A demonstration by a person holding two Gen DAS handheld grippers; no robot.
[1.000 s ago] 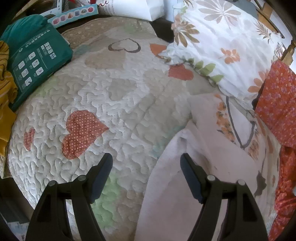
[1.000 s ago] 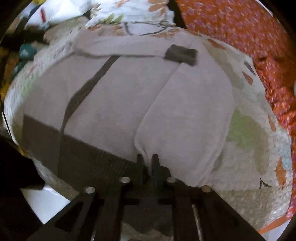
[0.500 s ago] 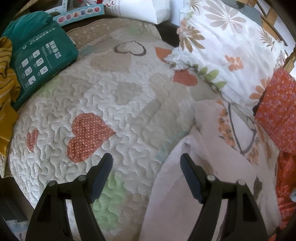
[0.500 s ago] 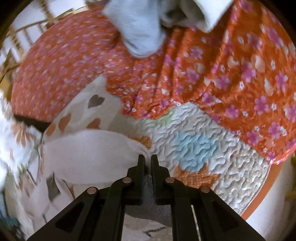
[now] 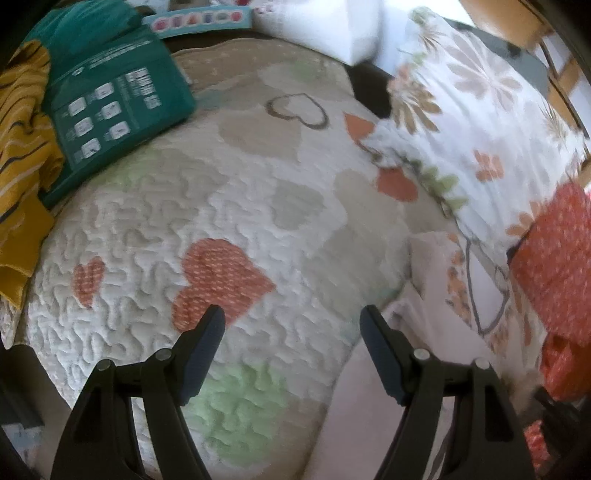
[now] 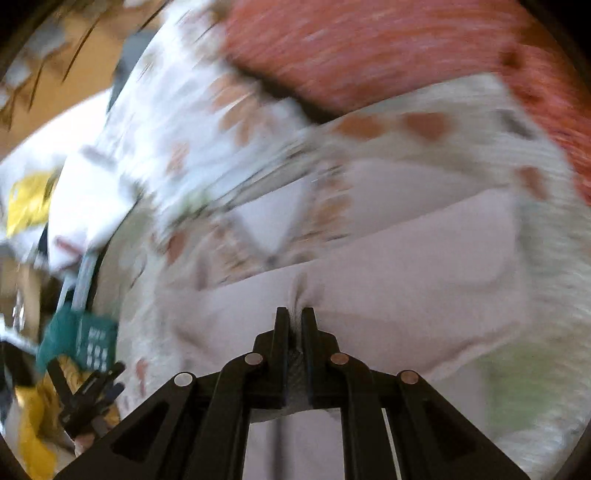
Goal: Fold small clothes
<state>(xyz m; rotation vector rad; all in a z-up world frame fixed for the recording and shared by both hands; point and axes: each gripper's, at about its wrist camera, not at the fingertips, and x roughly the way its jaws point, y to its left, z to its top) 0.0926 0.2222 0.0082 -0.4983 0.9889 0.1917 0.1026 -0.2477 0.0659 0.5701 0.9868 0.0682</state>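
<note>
A pale pink garment [image 6: 399, 280] with a printed front lies on the heart-patterned quilt [image 5: 236, 206]. My right gripper [image 6: 294, 314] is shut on a fold of the pink garment's cloth, which puckers between the jaws; the view is blurred by motion. In the left wrist view the same garment [image 5: 417, 373] shows at the lower right. My left gripper [image 5: 291, 321] stands open over the bare quilt, with nothing between its fingers; its right finger is near the garment's edge. That left gripper [image 6: 88, 391] also appears at the lower left of the right wrist view.
A green package [image 5: 110, 96] and a mustard striped cloth [image 5: 22, 155] lie at the quilt's far left. A floral pillow [image 5: 480, 122] sits at the back right, with orange flowered fabric [image 5: 557, 258] beside it. A white pillow [image 5: 325, 22] is at the back.
My right gripper swung fast, carrying the pinched pink cloth over the garment. The left gripper drifted left, off the garment's edge and over the bare quilt, still open.
</note>
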